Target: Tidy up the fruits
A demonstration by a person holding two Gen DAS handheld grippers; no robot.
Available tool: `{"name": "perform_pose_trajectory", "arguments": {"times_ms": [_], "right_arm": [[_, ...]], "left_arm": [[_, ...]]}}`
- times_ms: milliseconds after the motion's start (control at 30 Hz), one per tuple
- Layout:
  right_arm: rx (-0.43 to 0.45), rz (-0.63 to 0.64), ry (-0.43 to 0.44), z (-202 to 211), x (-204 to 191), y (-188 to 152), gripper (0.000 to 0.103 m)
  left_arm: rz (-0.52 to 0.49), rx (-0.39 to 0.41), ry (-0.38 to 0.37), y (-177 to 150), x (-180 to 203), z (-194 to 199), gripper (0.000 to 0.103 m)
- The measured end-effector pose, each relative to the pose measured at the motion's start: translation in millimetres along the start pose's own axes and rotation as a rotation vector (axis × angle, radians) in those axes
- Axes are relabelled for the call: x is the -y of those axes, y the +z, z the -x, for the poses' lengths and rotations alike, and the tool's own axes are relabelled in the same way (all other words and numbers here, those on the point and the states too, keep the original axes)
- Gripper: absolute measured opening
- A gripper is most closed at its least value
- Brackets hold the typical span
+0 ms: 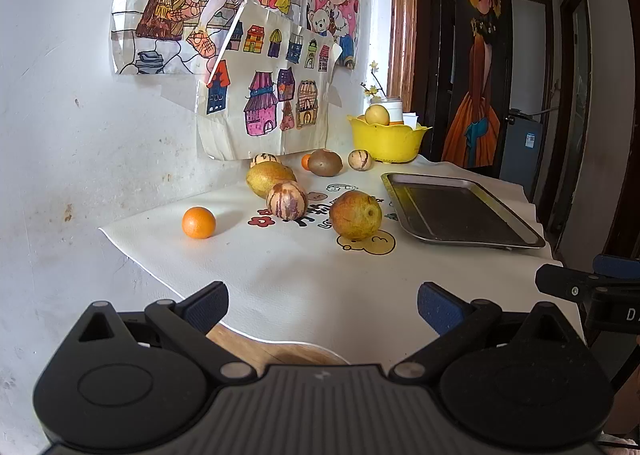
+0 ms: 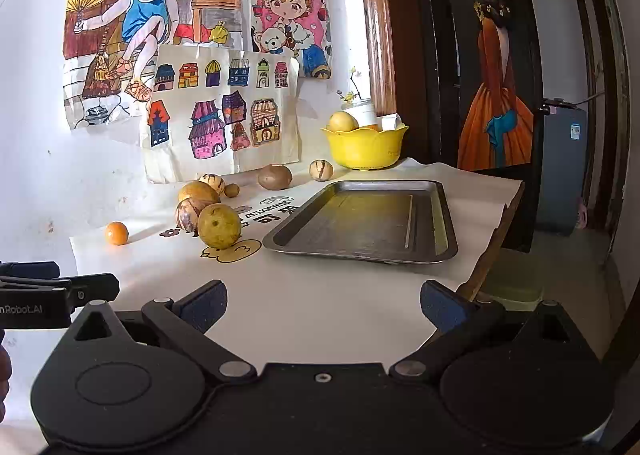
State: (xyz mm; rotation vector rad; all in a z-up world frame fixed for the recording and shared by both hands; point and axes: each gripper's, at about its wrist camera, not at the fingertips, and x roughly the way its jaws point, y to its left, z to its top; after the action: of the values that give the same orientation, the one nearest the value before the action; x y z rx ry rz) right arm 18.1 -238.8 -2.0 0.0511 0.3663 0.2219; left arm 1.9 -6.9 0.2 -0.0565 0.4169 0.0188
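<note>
I hold both the left tongs (image 1: pixel 323 305) and right tongs (image 2: pixel 324 305) spread wide over the near table (image 1: pixel 304 287), with the fruits (image 1: pixel 355 220) scattered far left of the metal tray (image 2: pixel 368 225).

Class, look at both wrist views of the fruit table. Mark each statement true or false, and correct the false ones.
1. The metal tray has no fruit on it. True.
2. The left gripper is holding an orange. False: its jaws stand apart with nothing between them.
3. The yellow bowl has fruit in it. True.
4. The small orange lies inside the tray. False: it lies on the white cloth, left of the other loose fruit.
5. The right gripper is open and holds nothing. True.
</note>
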Motion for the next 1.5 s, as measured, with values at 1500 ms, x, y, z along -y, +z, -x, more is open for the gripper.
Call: {"name": "perform_pose_trajectory", "arguments": {"times_ms": [1500], "right_arm": [[-0.012, 0.016, 0.009, -1.9, -5.5, -4.8, 0.103]], "left_arm": [[0.003, -0.006, 0.0, -3.5, -1.2, -0.3, 0.103]]}}
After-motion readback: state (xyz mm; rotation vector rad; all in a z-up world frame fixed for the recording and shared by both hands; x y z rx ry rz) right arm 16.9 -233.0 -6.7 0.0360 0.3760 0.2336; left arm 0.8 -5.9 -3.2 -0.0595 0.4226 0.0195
